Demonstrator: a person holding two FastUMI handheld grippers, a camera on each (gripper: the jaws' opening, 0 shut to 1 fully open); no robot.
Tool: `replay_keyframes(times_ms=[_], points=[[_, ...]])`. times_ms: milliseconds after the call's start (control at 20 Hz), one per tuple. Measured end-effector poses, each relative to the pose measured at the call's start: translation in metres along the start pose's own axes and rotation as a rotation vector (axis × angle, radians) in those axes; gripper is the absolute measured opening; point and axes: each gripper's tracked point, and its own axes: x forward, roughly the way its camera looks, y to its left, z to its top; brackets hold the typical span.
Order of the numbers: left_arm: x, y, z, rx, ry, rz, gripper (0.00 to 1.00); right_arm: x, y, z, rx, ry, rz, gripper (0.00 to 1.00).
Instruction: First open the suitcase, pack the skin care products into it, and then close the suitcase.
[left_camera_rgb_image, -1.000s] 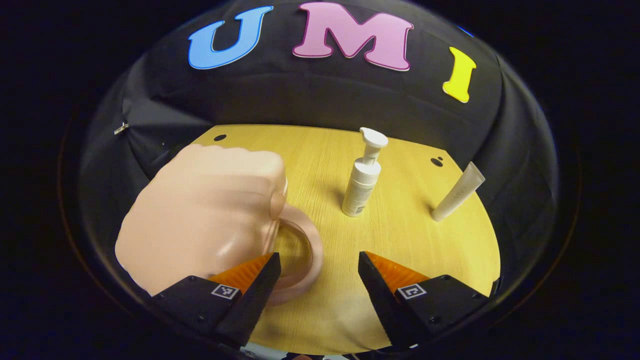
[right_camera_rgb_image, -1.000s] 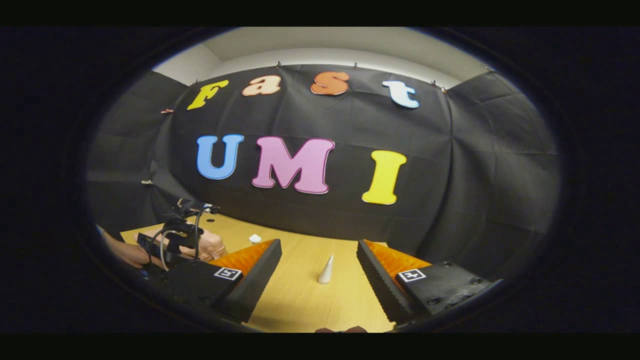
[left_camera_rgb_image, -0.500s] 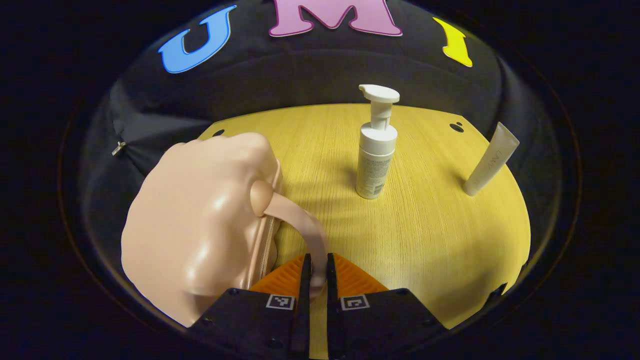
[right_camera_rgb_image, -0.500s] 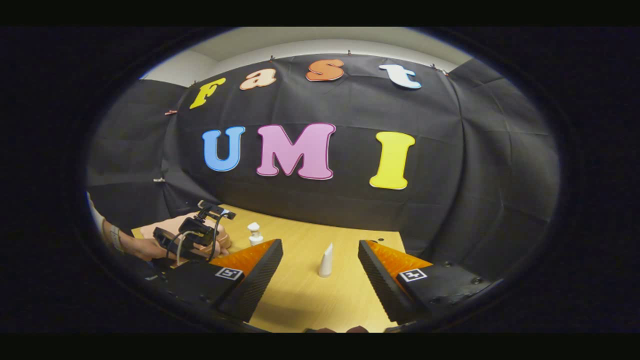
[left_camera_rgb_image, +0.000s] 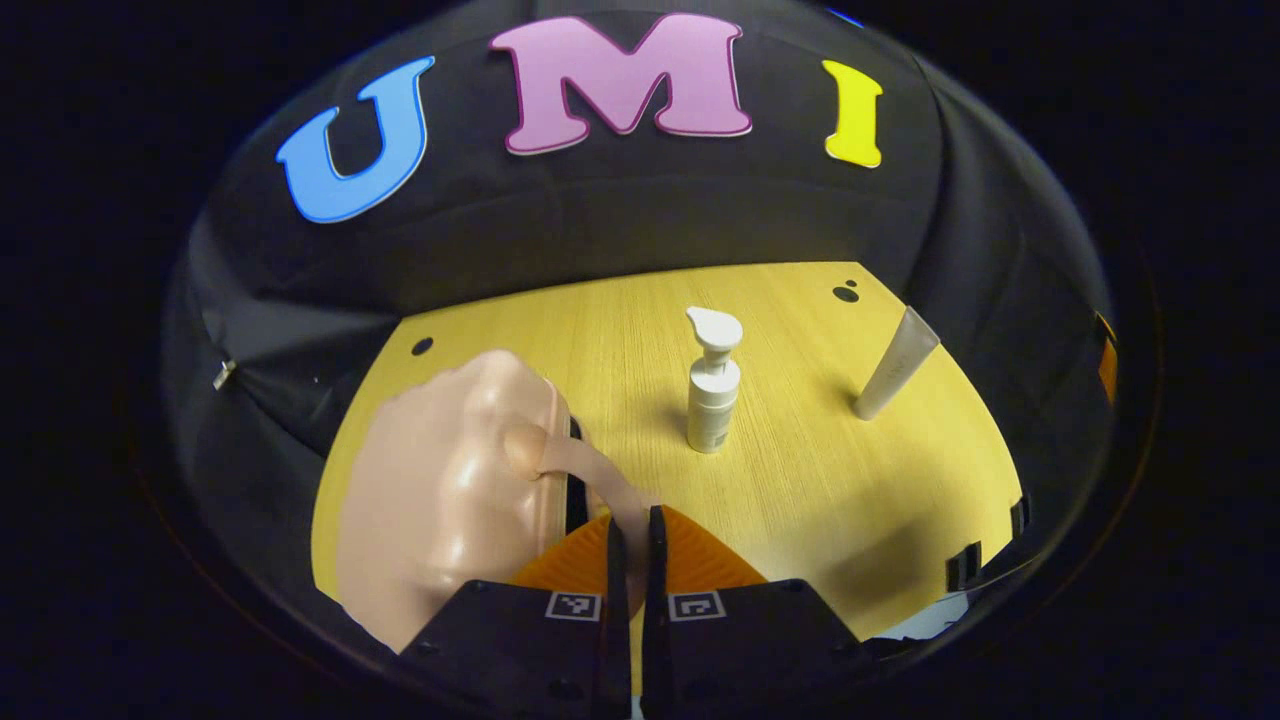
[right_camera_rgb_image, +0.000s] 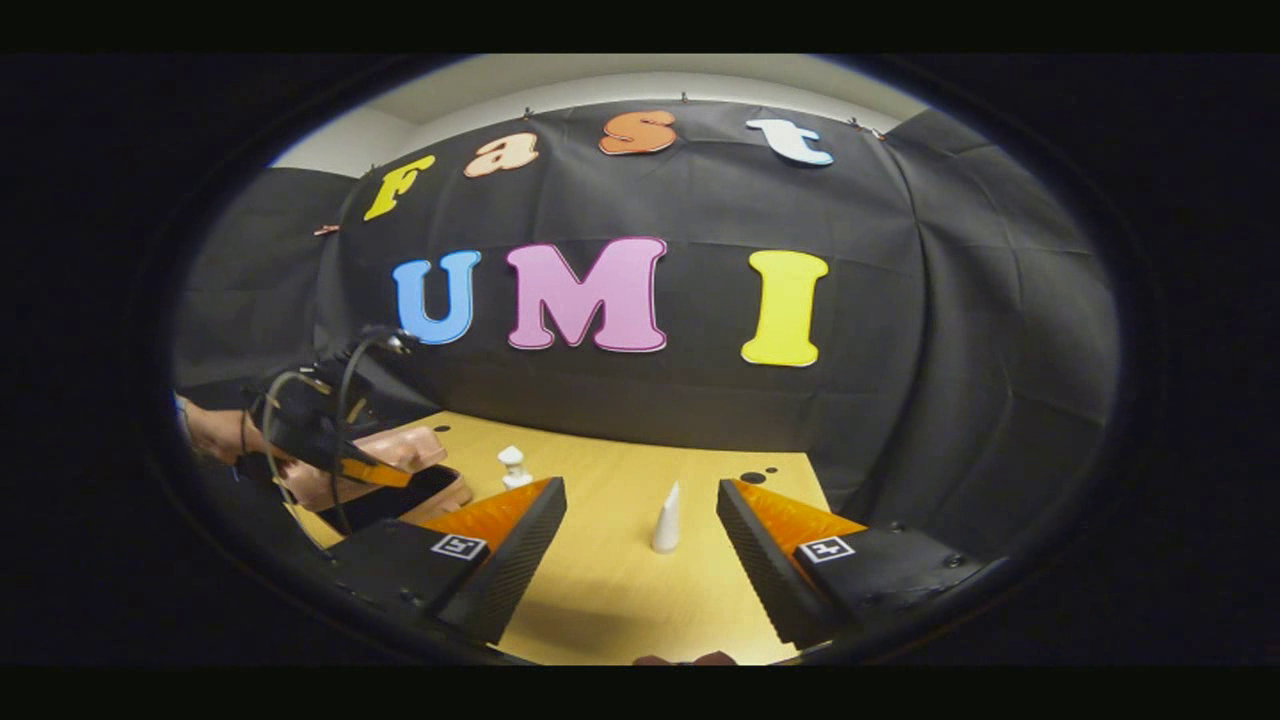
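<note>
Since half a second ago my left gripper (left_camera_rgb_image: 628, 535), clamped on the handle (left_camera_rgb_image: 590, 472), lifted the glossy peach suitcase (left_camera_rgb_image: 450, 500) lid, dark gap lower left; my right gripper (right_camera_rgb_image: 640, 520) hung open.

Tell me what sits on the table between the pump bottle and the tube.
Nothing: in the left gripper view, the stretch of table between the pump bottle and the tube is bare wood. Both stand upright, apart.
</note>
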Motion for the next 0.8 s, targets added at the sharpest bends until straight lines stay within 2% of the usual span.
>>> replay_keyframes(times_ms=[200,450,550,600,650,750,800], points=[[-0.055,0.071,0.035,-0.120,-0.065,-0.030,0.10,0.021,0.030,0.022,0.023,-0.027,0.005,0.97],[-0.097,0.211,0.049,-0.103,-0.112,0.079,0.10,0.044,0.062,0.039,0.009,-0.047,-0.027,0.97],[-0.098,0.273,0.043,-0.107,-0.112,0.146,0.10,0.049,0.075,0.043,0.024,-0.054,-0.043,0.97],[-0.094,0.304,0.039,-0.082,-0.113,0.182,0.10,0.052,0.081,0.044,0.034,-0.053,-0.049,0.95],[-0.088,0.332,0.032,-0.055,-0.107,0.211,0.10,0.054,0.086,0.043,0.038,-0.050,-0.057,0.97],[-0.072,0.376,0.017,-0.032,-0.082,0.229,0.12,0.058,0.096,0.042,0.040,-0.037,-0.076,0.97],[-0.060,0.398,0.010,-0.048,-0.070,0.233,0.08,0.060,0.100,0.042,0.040,-0.033,-0.085,0.97]])
